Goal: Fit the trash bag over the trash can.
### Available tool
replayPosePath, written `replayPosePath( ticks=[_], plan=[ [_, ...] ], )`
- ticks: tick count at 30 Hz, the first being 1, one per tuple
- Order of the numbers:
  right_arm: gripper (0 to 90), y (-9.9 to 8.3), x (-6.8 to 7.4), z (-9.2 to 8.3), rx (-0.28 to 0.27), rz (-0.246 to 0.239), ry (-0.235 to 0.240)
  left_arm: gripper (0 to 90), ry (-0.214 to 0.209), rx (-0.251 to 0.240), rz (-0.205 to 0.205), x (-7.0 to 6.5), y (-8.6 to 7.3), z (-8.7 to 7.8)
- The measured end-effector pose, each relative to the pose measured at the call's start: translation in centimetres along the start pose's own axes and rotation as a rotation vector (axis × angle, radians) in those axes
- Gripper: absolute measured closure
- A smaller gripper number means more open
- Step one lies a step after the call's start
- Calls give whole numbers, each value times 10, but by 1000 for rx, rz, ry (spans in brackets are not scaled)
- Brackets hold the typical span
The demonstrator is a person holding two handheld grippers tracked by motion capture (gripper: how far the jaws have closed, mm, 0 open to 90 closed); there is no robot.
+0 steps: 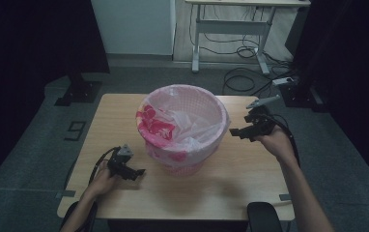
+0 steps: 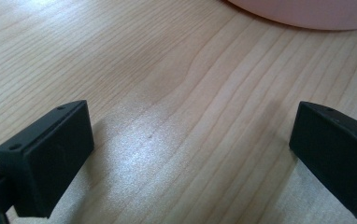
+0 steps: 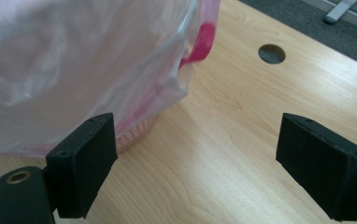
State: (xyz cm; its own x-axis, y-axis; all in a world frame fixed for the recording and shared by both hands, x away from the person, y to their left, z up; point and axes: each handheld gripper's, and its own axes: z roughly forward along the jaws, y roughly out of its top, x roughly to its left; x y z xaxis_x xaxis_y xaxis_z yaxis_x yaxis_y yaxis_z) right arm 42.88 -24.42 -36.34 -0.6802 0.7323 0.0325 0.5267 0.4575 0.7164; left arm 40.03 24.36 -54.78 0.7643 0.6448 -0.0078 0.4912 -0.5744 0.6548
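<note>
A pink waste basket lined with a thin white-and-pink plastic bag stands in the middle of the wooden table. My left gripper rests low on the table at the basket's front left, jaws wide open over bare wood; the basket's base shows just beyond. My right gripper hovers close to the basket's right side, open with nothing between its jaws. In the right gripper view the bag hangs over the basket wall by the left jaw.
A round cable hole is cut in the tabletop past the basket. A chair back pokes up at the table's near edge. Behind the table stand a desk frame and loose floor cables; dark curtains flank both sides.
</note>
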Motion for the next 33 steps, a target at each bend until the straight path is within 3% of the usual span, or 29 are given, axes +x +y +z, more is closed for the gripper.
replayPosePath(
  ticks=[11, 19, 28, 33],
  plan=[
    [117, -26, 9, 28, -1, 5, 8, 0, -7, -5, 5, -1, 0, 0],
    [117, -56, 10, 56, 24, 29, 7, 0, -2, -6, -1, -1, 0, 0],
    [117, -84, 15, 83, 40, 25, -6, 0, -1, -7, -1, -2, 0, 0],
    [116, -102, 17, 99, 55, 0, -26, 0, -1, -3, 2, -1, 0, 0]
  ],
)
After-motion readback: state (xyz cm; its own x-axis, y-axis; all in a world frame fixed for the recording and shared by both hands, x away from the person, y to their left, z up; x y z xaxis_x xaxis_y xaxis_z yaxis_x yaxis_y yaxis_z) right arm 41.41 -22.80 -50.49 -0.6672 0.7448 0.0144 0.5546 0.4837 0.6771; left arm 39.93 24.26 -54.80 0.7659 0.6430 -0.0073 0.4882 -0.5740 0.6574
